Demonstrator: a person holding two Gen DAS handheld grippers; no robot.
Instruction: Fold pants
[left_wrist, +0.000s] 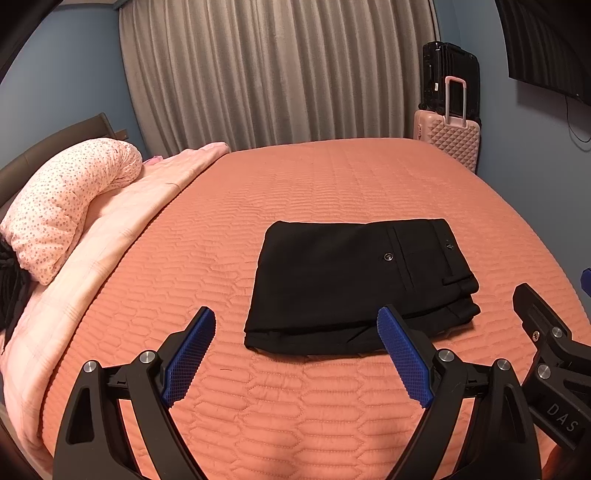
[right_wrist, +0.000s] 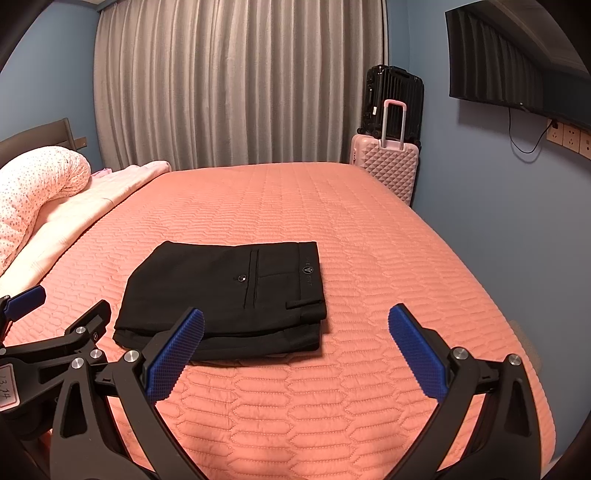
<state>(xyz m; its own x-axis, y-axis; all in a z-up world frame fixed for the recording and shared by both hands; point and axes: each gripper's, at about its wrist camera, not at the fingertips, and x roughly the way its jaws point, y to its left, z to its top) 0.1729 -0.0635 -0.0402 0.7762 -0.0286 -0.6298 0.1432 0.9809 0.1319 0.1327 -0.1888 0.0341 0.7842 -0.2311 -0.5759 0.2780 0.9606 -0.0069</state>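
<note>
We see orange quilted bedspread (right_wrist: 332, 206), dotted pillow (left_wrist: 70, 199) on pink blanket (left_wrist: 147, 192), grey curtain (right_wrist: 236, 81), pink suitcase (right_wrist: 388, 166) before black suitcase (right_wrist: 391, 96), wall TV (right_wrist: 498, 66).

My left gripper (left_wrist: 296, 321) and right gripper (right_wrist: 296, 325) wore matt black plastic arms, rough knurled blue rubber pads (left_wrist: 190, 356) and shiny metal pins. The folded black woven-cloth pants (left_wrist: 354, 280) looked matt and smooth; the salmon quilted bedspread (left_wrist: 295, 184) lay stitched and softly ridged.
</note>
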